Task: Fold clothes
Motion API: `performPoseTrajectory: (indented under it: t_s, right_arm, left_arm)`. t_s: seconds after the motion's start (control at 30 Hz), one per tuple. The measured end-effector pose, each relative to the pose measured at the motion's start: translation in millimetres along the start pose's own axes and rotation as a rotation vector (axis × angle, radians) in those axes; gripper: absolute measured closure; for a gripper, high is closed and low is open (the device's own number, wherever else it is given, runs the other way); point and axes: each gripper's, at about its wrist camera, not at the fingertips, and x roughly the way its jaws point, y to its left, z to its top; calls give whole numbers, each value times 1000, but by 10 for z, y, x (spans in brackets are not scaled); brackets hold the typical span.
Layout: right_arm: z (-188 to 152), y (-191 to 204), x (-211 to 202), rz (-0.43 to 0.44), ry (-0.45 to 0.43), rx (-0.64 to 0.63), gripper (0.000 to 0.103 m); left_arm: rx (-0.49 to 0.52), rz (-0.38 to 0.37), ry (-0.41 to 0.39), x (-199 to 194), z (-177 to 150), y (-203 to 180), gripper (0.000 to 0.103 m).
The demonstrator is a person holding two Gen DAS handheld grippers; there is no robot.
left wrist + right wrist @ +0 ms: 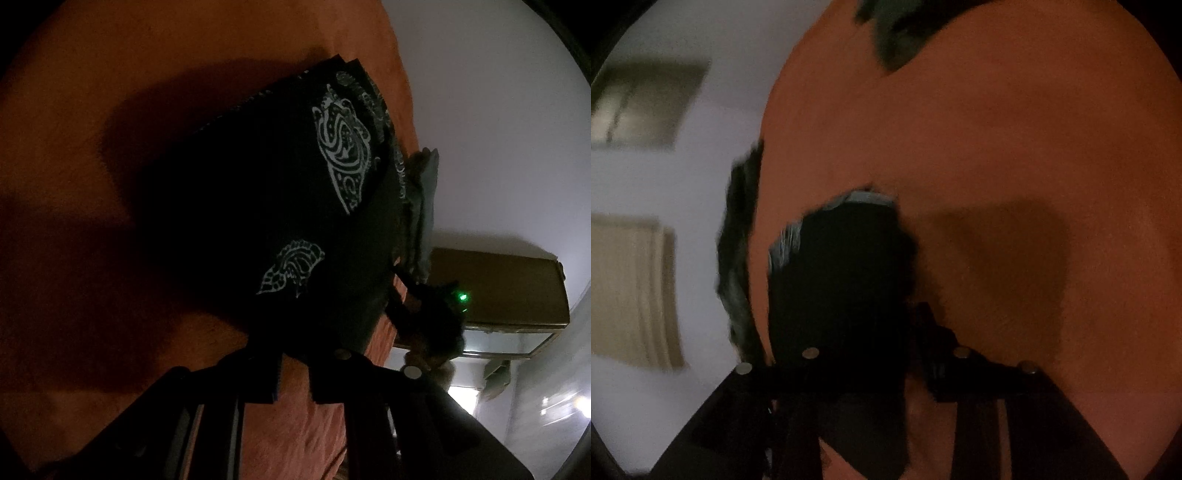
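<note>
Black paisley cloth (pixel 280 192) lies on the orange bed (pixel 110 92). Left gripper (pixel 295 373) jaws are clamped on its edge. Right gripper (pixel 912 354) jaws, slightly apart, straddle dark cloth; grip unclear.

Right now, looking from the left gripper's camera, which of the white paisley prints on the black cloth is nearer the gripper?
The smaller, leaf-shaped print, low on the black cloth; the larger teardrop print lies farther up, toward the cloth's far edge.

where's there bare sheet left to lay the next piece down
Free: the wide orange sheet beyond and beside the black paisley cloth, clear to its far edge. Crowded: the sheet's edge by the wall, where the grey garment bunches against the cloth and the right tool reaches in.
</note>
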Motion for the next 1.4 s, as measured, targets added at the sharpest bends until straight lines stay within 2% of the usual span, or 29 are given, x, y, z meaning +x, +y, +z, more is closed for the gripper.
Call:
performPoseTrajectory:
  t_s: [0.03, 0.1, 0.17, 0.2, 0.23, 0.37, 0.43, 0.47, 0.53, 0.6, 0.73, 0.77, 0.87, 0.93, 1.03, 1.07, 1.1, 1.13, 1.17, 1.23, 1.27, 1.3, 1.4]
  right_arm:
    - [54, 81, 32, -24, 25, -37, 72]
    - [228, 205, 118, -19, 65, -74, 72]
    - [451, 211, 236, 14, 117, -52, 74]
    - [533, 123, 245, 37, 109, -7, 79]
    - [613, 33, 250, 62, 99, 39, 80]
    - [629, -542, -1, 247, -155, 341, 80]
    - [616, -702, -42, 305, -161, 393, 80]
    - [609, -705, -39, 318, -135, 375, 80]
    - [612, -577, -29, 303, -59, 293, 74]
    - [625, -314, -14, 213, 10, 162, 40]
    - [682, 163, 104, 47, 54, -67, 38]
    - [701, 267, 139, 13, 60, -115, 39]
    - [829, 212, 312, -3, 110, -27, 39]
    - [864, 27, 338, -1, 170, 76, 39]
    - [880, -135, 257, 28, 184, 216, 42]
    - [884, -121, 233, 33, 177, 194, 42]
    - [887, -108, 209, 38, 170, 171, 46]
    - [891, -95, 186, 43, 163, 149, 56]
    - [894, -81, 163, 49, 156, 127, 89]
    - [900, -26, 133, 93, 115, 102, 92]
    - [893, 7, 106, 111, 86, 84, 92]
    - [875, 23, 51, 165, 37, 64, 92]
    - [814, -125, -113, 318, -137, 60, 92]
  left_arm:
    - [1, 2, 1, 15, 3, 3, 91]
    - [9, 4, 6, 42, 9, 10, 90]
    - [17, 2, 12, 65, 19, 17, 89]
    - [16, -1, 17, 86, 26, 9, 89]
    - [14, -2, 21, 106, 34, 0, 89]
    - [-6, 1, 29, 120, 45, 24, 89]
    - [-31, -3, 77, 127, 37, 17, 89]
    - [-46, -14, 120, 124, 29, 7, 89]
    - [-35, -61, 167, 30, -22, -47, 89]
    - [74, -95, 193, -118, -104, -261, 89]
    - [398, -93, 244, -430, -155, -875, 89]
    - [432, -77, 246, -478, -96, -947, 89]
    - [444, 18, 175, -584, 387, -1071, 85]
    - [378, 133, 110, -575, 804, -1005, 78]
    - [260, 226, 106, -437, 1336, -859, 77]
    - [248, 220, 115, -414, 1425, -803, 77]
    - [238, 214, 124, -389, 1508, -748, 77]
    - [245, 208, 137, -332, 1534, -713, 76]
    - [252, 198, 153, -245, 1546, -690, 76]
    - [234, 195, 189, -60, 1553, -628, 75]
    - [205, 181, 206, 59, 1554, -593, 75]
    - [180, 146, 212, 163, 1569, -563, 75]
    - [162, 116, 138, 295, 1659, -578, 75]
